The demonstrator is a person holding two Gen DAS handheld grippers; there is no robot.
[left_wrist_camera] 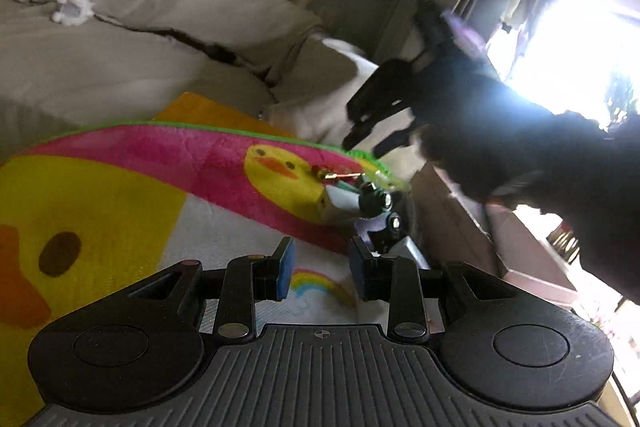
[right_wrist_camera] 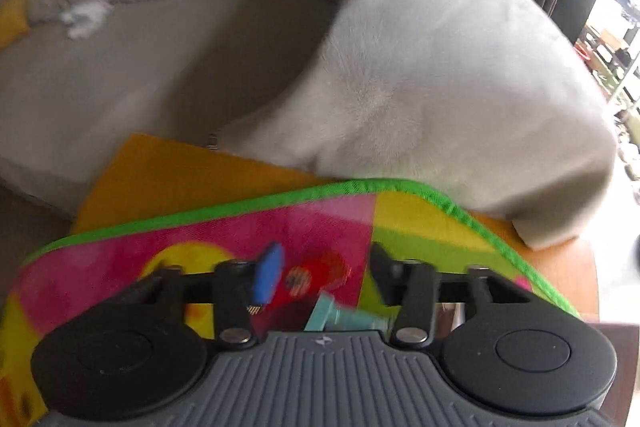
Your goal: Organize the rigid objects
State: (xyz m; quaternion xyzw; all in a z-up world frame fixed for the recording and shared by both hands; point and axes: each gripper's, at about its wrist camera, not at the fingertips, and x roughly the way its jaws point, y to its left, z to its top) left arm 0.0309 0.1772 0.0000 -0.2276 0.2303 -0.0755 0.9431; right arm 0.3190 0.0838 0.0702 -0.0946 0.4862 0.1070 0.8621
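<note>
Setting: a duck-print mat (left_wrist_camera: pixel 120 187) with a green edge is lying over a wooden desk (right_wrist_camera: pixel 560 279), pushed up against a grey sofa (left_wrist_camera: pixel 120 39).

Task things: a small heap of rigid bits (left_wrist_camera: pixel 360 199) is sitting at the mat's far right corner in the left wrist view: a gold-tipped piece, dark cylinders with shiny ends, something pale. I cannot tell exactly what each one is. A teal bolt-like piece (right_wrist_camera: pixel 340 315) is lying on the mat just under the right claw, close to the camera.

Left claw (left_wrist_camera: pixel 322 269): it is hanging open over the mat, blue pads apart, nothing between them, with the heap just ahead and slightly to the right.

Right claw (right_wrist_camera: pixel 324 275): it is standing open and empty too, blurred by motion, poised low over the mat; in the left wrist view it is showing as a dark shape above the heap against a glaring window (left_wrist_camera: pixel 572 39).

Step in hand, as I judge it: the right claw is lining up on one piece to pick.

Doing it well:
- choose one piece, likely the teal one, since it is lying apart from the others;
- turn the claw so the pads are closing across the narrow shank, not the head;
- come down slowly until the tips are nearly brushing the plush, which will give a little;
- keep the left claw back, so the two are not crowding the same corner.

Risk: the pieces are lying near the mat's edge, so a nudge may be sending round ones rolling off.
</note>
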